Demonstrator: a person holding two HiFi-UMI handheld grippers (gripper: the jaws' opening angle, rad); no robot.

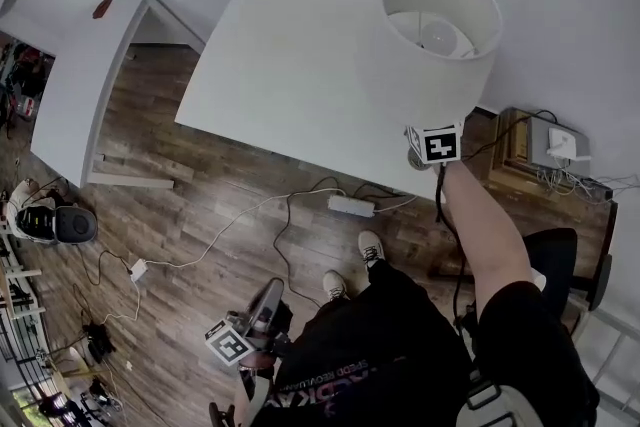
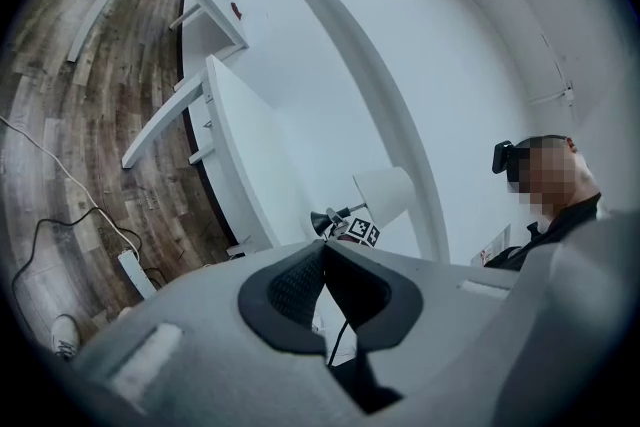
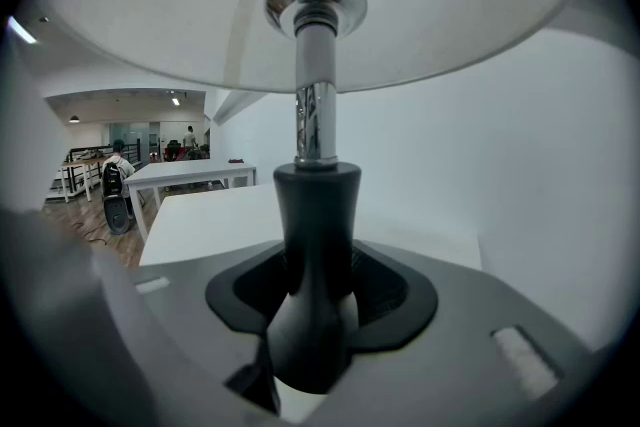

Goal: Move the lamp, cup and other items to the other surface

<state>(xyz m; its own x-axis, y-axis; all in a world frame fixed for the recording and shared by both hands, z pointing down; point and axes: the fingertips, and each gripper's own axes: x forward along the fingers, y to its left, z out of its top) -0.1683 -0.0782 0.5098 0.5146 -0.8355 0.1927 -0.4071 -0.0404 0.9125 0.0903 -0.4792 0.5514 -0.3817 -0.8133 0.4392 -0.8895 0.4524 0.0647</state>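
Note:
A lamp with a white drum shade (image 1: 440, 25) and a black stem (image 3: 315, 215) hangs in the air over the right end of a white table (image 1: 290, 65). My right gripper (image 3: 315, 280) is shut on the black stem below the chrome neck; in the head view its marker cube (image 1: 438, 145) sits just under the shade. The lamp's black cord (image 1: 442, 205) hangs down along the person's arm. My left gripper (image 1: 262, 310) is held low by the person's legs, far from the lamp. Its pads (image 2: 325, 250) meet at the tips with nothing between them. The lamp shade (image 2: 385, 195) shows small beyond them.
A white power strip (image 1: 350, 206) and cables lie on the wooden floor beside the table. A wooden side unit with a white device (image 1: 555, 147) stands at the right by a black chair (image 1: 565, 255). A second white table (image 1: 85, 85) is at the left.

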